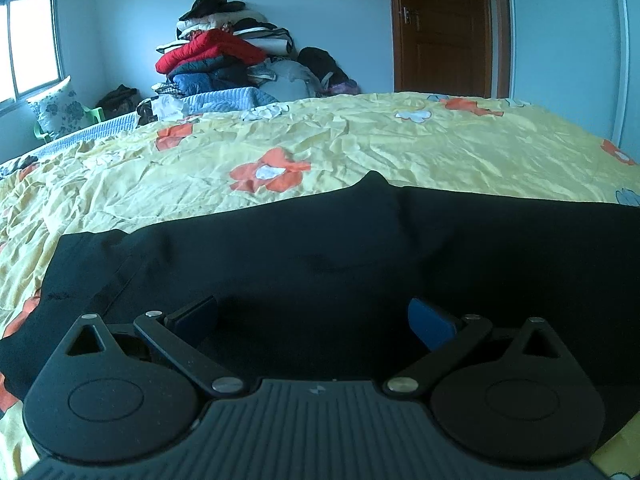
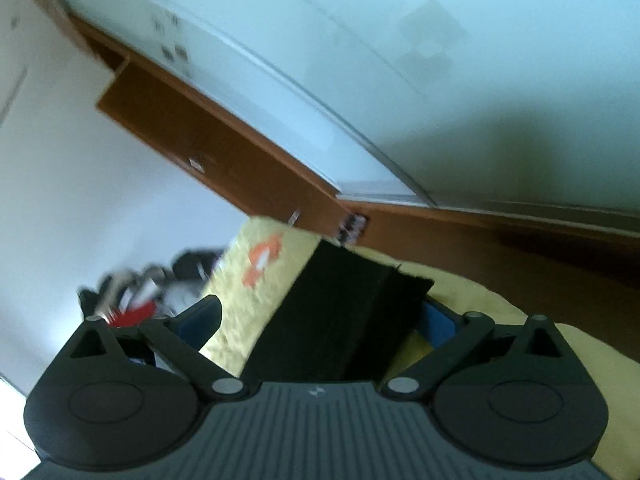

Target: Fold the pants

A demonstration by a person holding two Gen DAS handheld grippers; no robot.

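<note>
The black pants (image 1: 340,248) lie spread flat across the yellow flowered bedsheet (image 1: 360,140). In the left wrist view, my left gripper (image 1: 314,320) hovers low over the near part of the pants, jaws wide open and nothing between the blue pads (image 1: 434,326). The right wrist view is rolled and blurred. There a narrow end of the pants (image 2: 340,312) runs between the fingers of my right gripper (image 2: 320,322). Its jaws stand apart and the left finger (image 2: 202,320) is clear of the cloth, with sheet showing in the gap. The right pad (image 2: 438,326) is close beside the cloth's edge.
A heap of clothes and quilts (image 1: 228,56) is stacked against the far wall behind the bed. A brown door (image 1: 444,28) is at the back right, a window (image 1: 30,46) at the left. A brown wardrobe edge (image 2: 224,160) crosses the right wrist view.
</note>
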